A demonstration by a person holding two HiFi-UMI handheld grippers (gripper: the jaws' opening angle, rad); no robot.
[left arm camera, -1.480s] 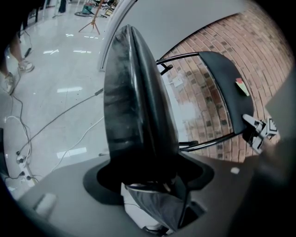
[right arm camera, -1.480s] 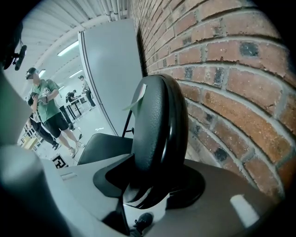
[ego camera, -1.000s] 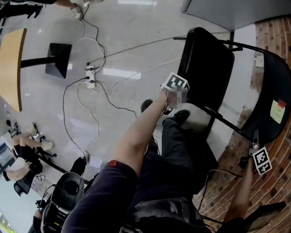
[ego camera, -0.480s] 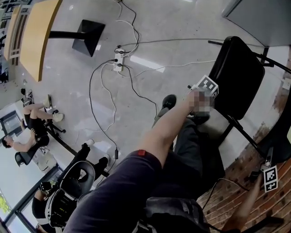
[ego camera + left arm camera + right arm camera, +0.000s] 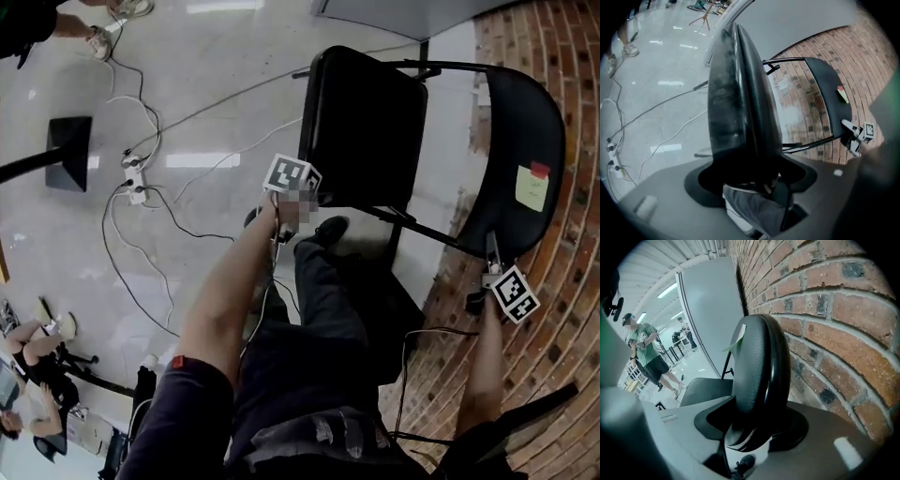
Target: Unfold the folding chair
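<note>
A folding chair [image 5: 427, 150] is shown partly opened beside a brick wall [image 5: 562, 375], gripped at two points by a person standing over it on a pale floor [image 5: 206, 103] crossed by cables [image 5: 178, 202]. The opening step is judged to be in hand: the black seat [image 5: 366, 127] is tipped up and set apart from the backrest [image 5: 525, 122], with the metal frame [image 5: 427, 230] running between them, and the chair is not yet spread to its sitting position. The near edge of the seat is clamped in the left gripper [image 5: 298, 190]; its jaws are set wide around the thick pad, which is seen edge-on and filling the gap in the left gripper view. The lower rim of the backrest, marked by a yellow sticky note [image 5: 531, 186], is held in the right gripper [image 5: 500, 275], whose jaws are closed less widely on the thinner padded panel close to the bricks. For the next move, it is judged that the seat would have to be swung down and away from the backrest while the backrest is steadied, with both grips kept firm so that the smooth padding is not allowed to slip.
</note>
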